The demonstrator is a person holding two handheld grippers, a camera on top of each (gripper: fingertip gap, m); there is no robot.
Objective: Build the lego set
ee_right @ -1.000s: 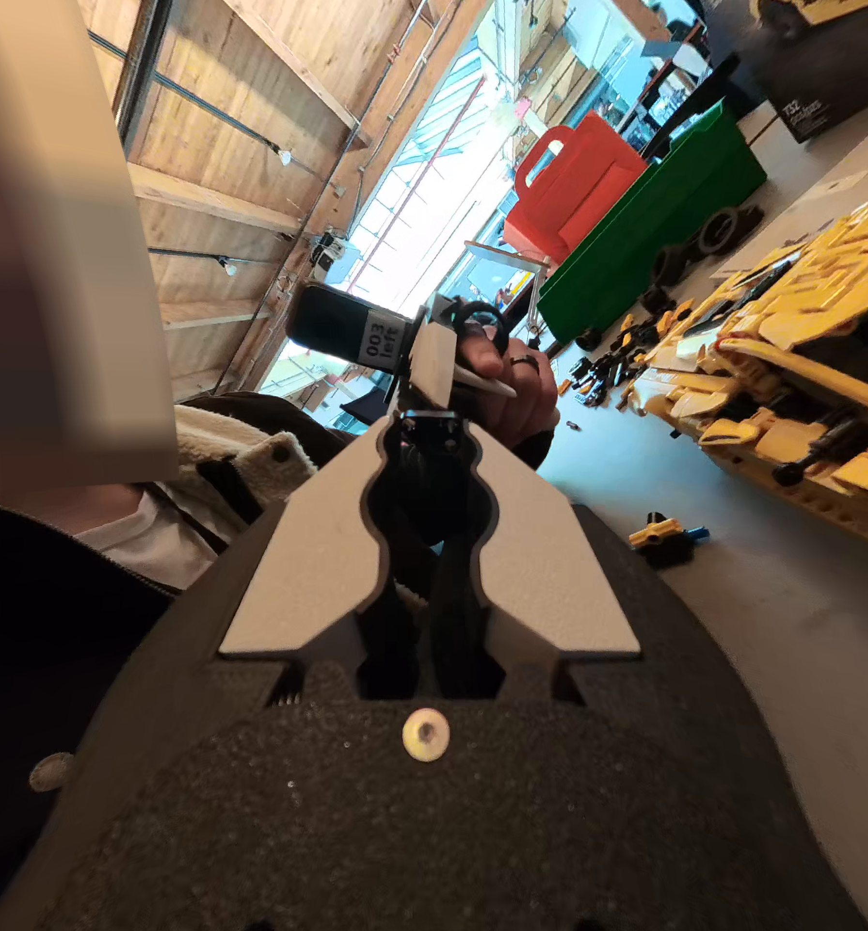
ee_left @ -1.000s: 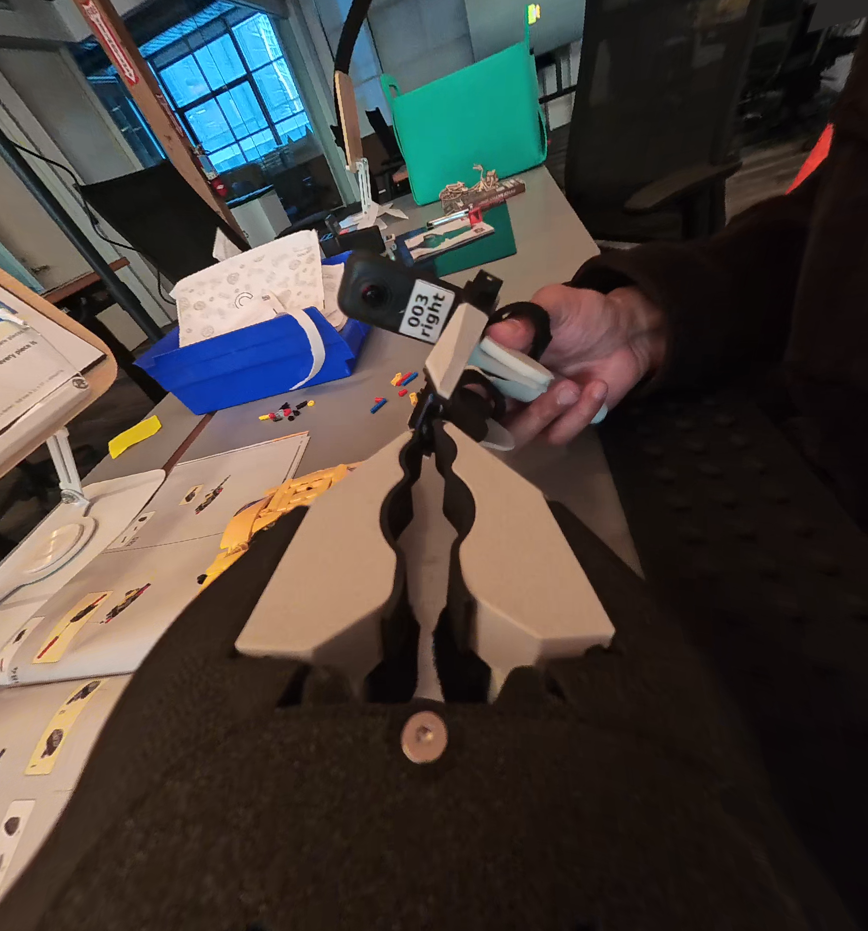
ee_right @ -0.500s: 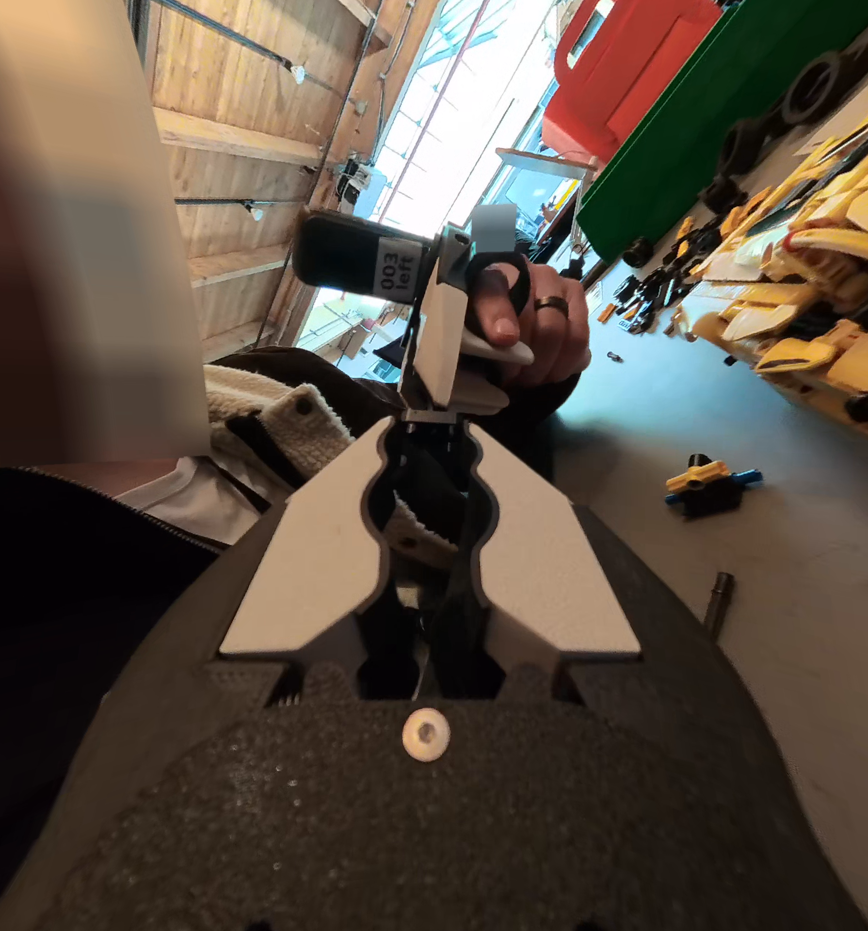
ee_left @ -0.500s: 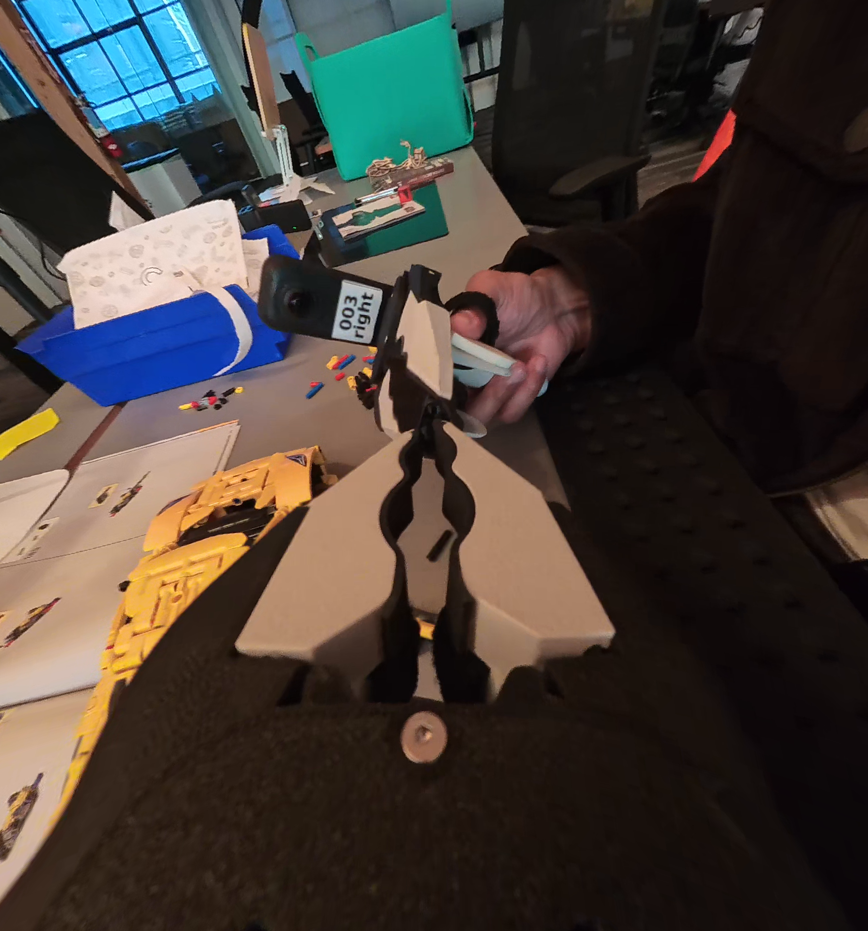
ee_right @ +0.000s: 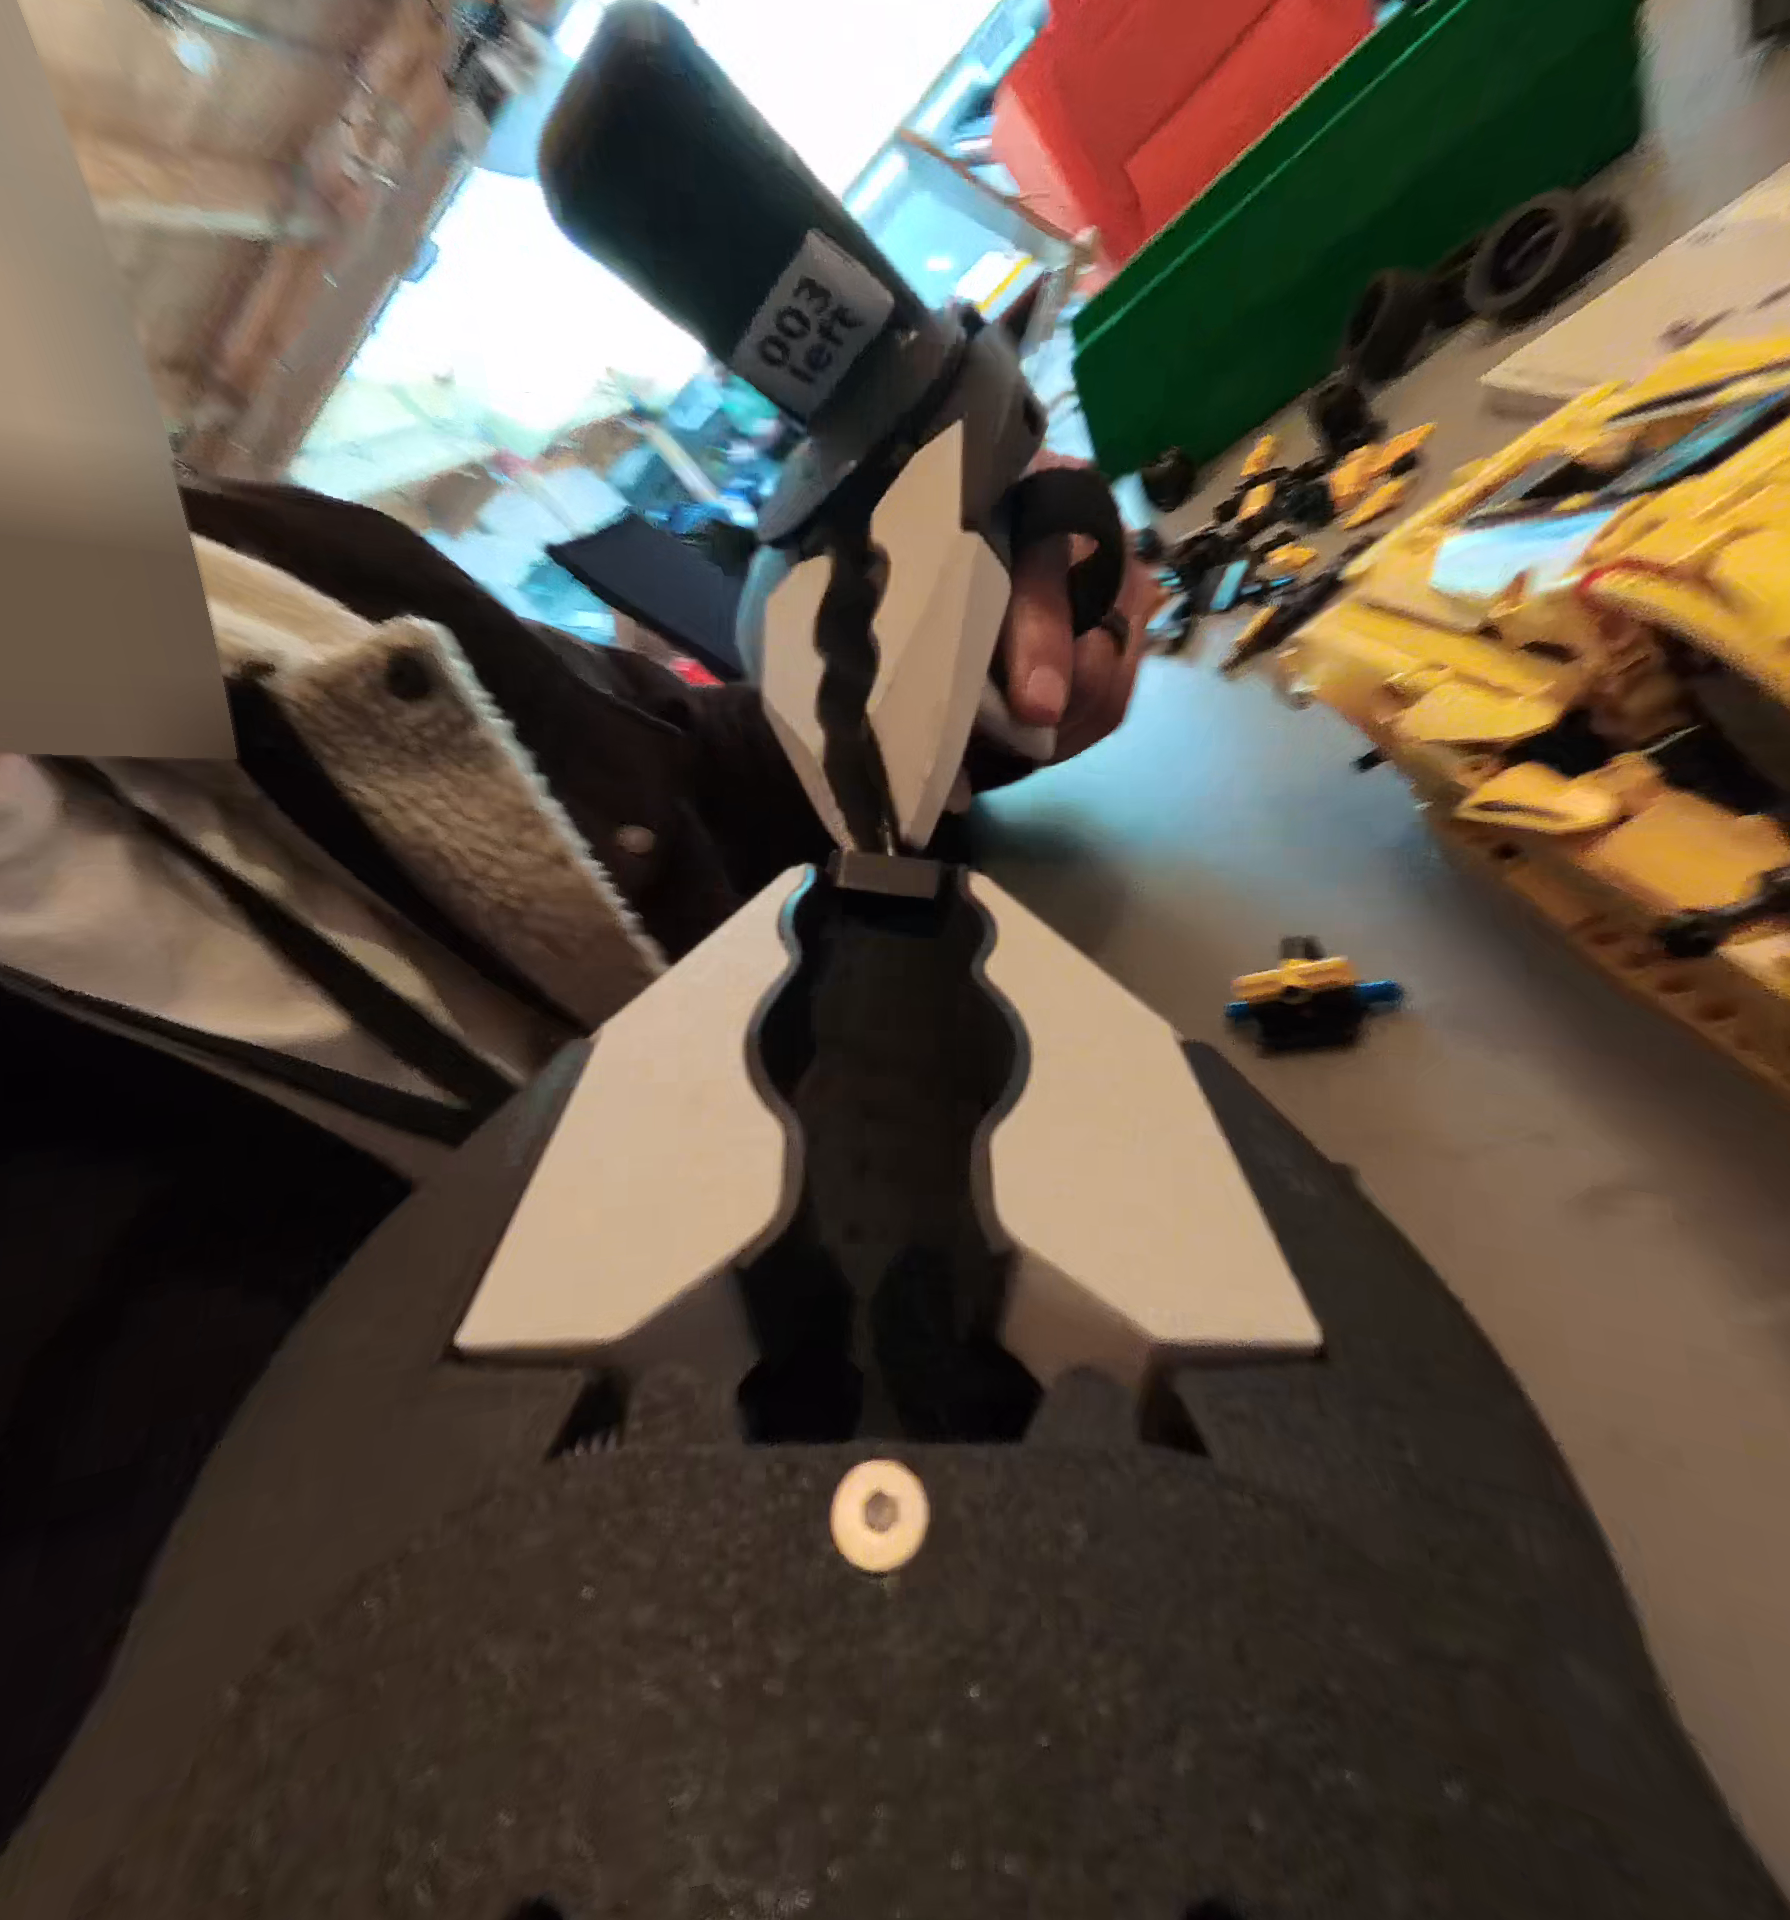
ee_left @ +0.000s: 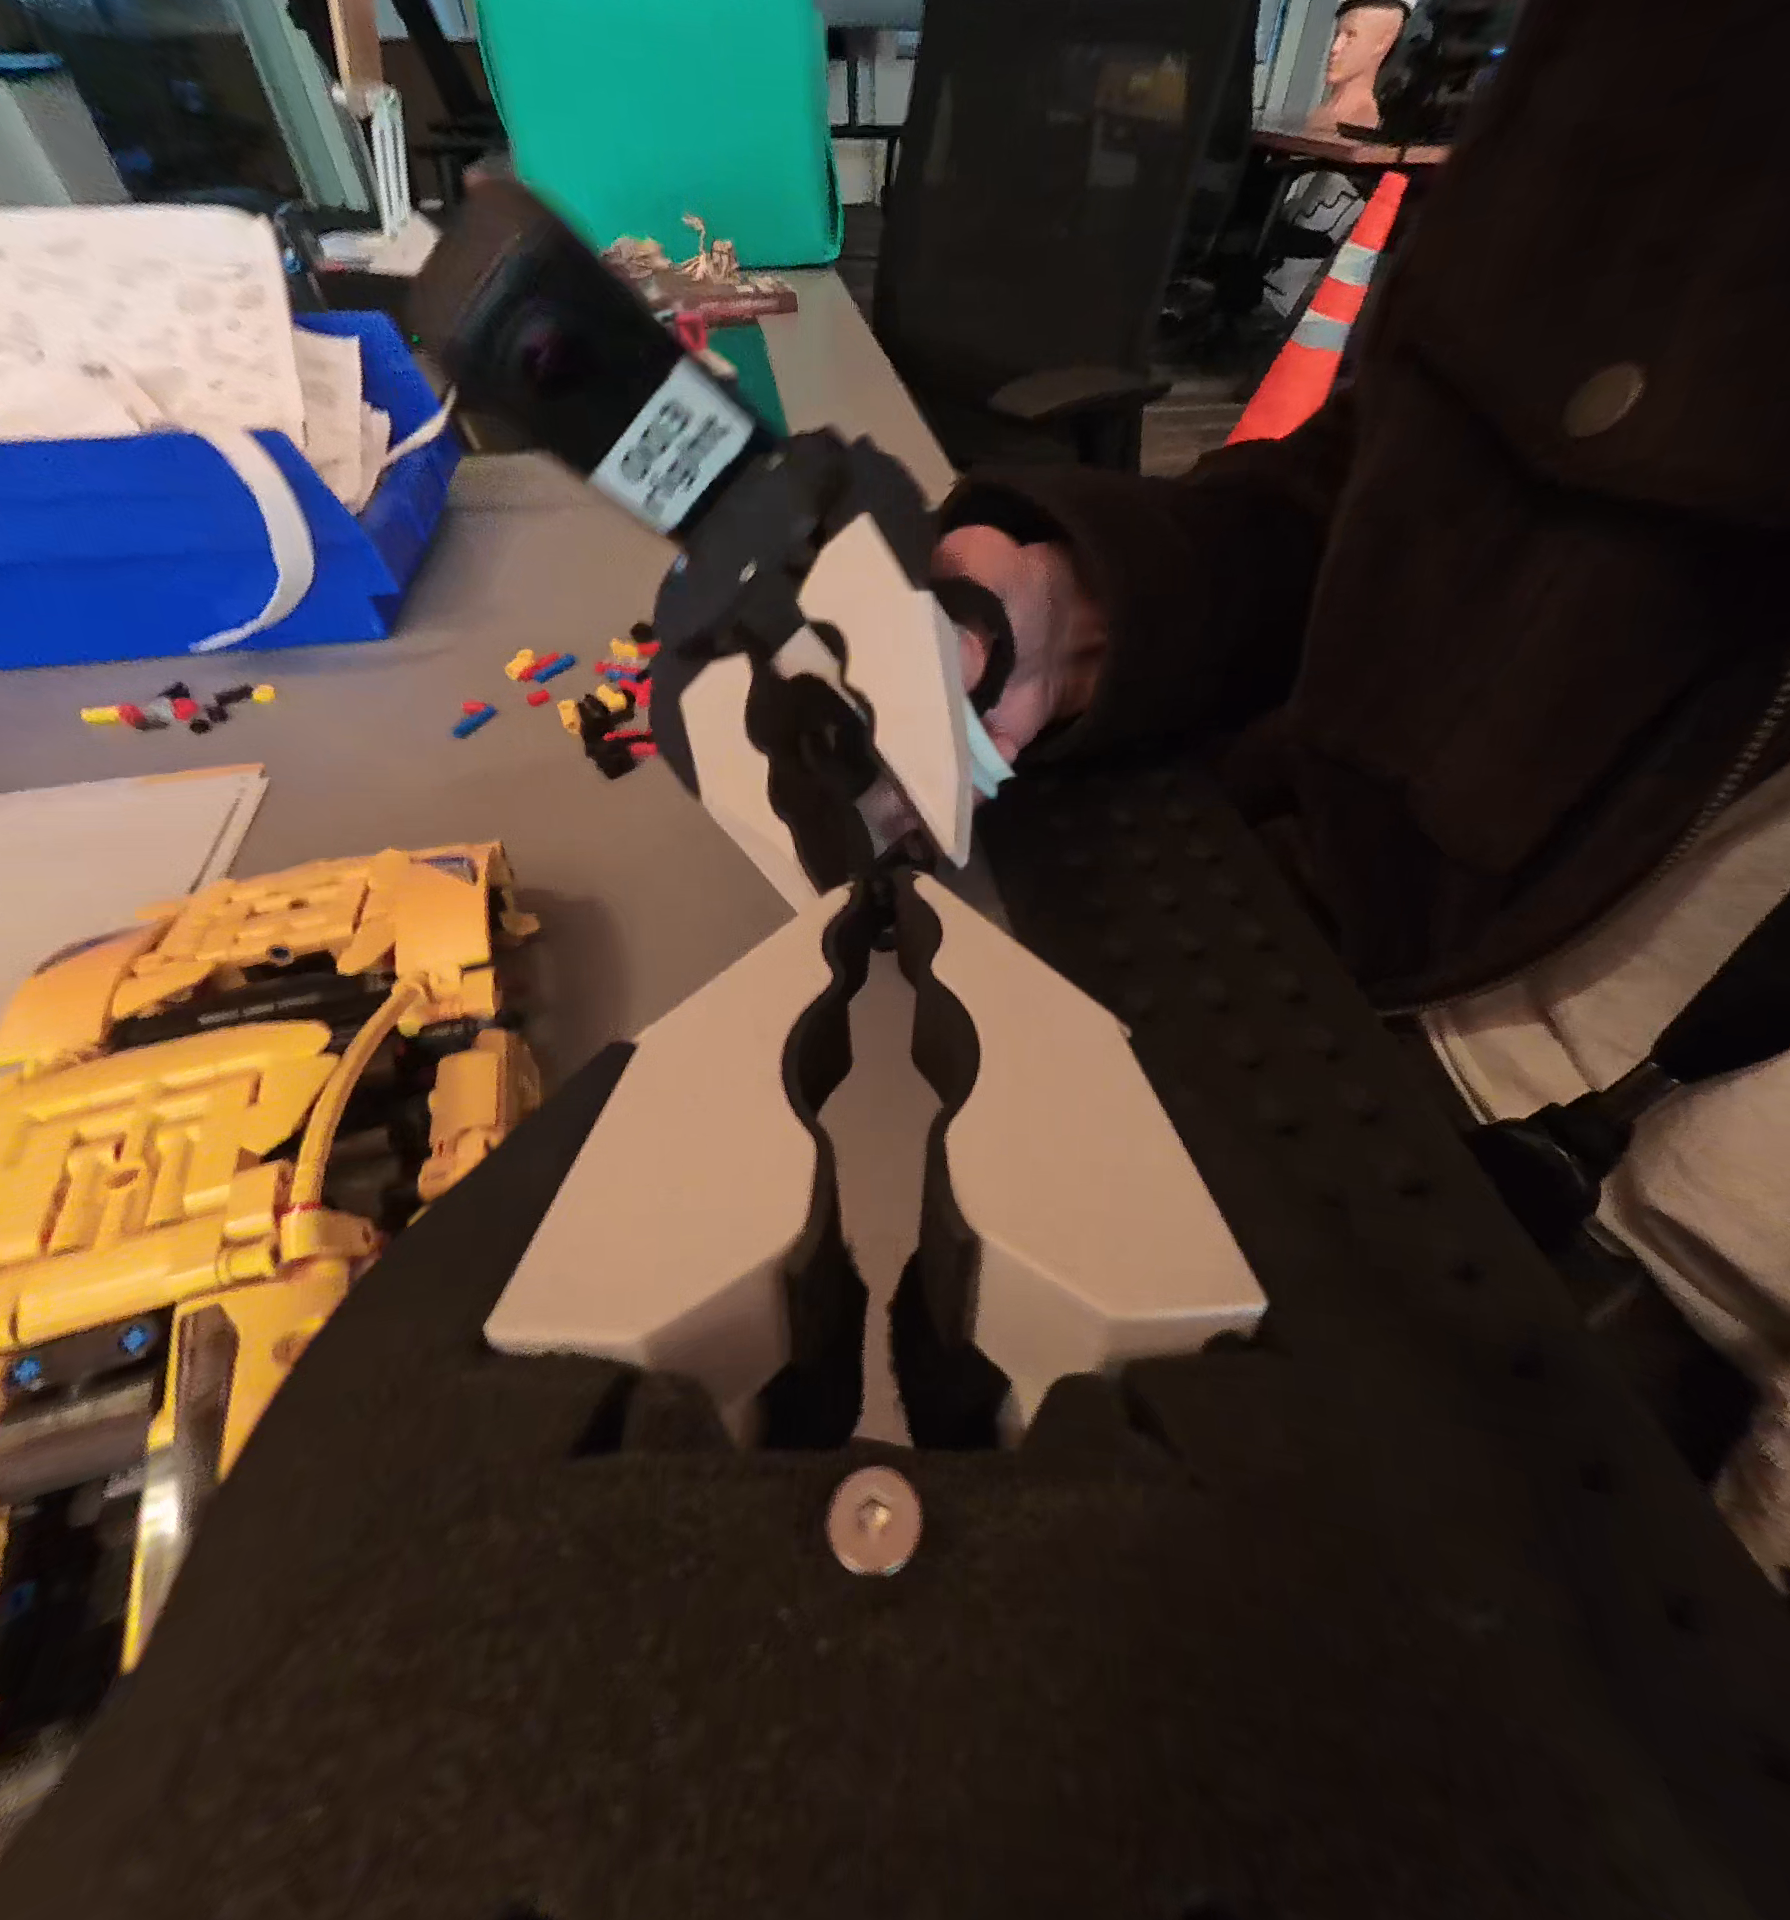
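Observation:
In the left wrist view my left gripper [ee_left: 878, 896] is shut on a small dark pin [ee_left: 876, 920] pinched at its tips. My right gripper [ee_left: 896, 847] comes in from above and meets it tip to tip. In the right wrist view my right gripper [ee_right: 886, 883] is shut on a dark grey brick [ee_right: 886, 875] that spans its fingertips. The left gripper [ee_right: 883, 821] presses its thin pin down onto that brick. The yellow lego car [ee_left: 195, 1091] lies on the table to the left; it also shows in the right wrist view [ee_right: 1597, 675].
Loose small pieces [ee_left: 579, 696] lie beside a blue bin [ee_left: 143, 540] and an instruction booklet [ee_left: 91, 842]. A small yellow, blue and black assembly [ee_right: 1306, 997] lies on the table. A green bin [ee_right: 1338, 229], black tyres [ee_right: 1525, 249] and more parts [ee_right: 1286, 499] are farther off. The person's jacket is close behind. The grippers are tip to tip, or close to it.
Both grippers have stayed shut and tip to tip while both hands swung and came lower over the table. The yellow car has come further into the left view. The grasps look unchanged.

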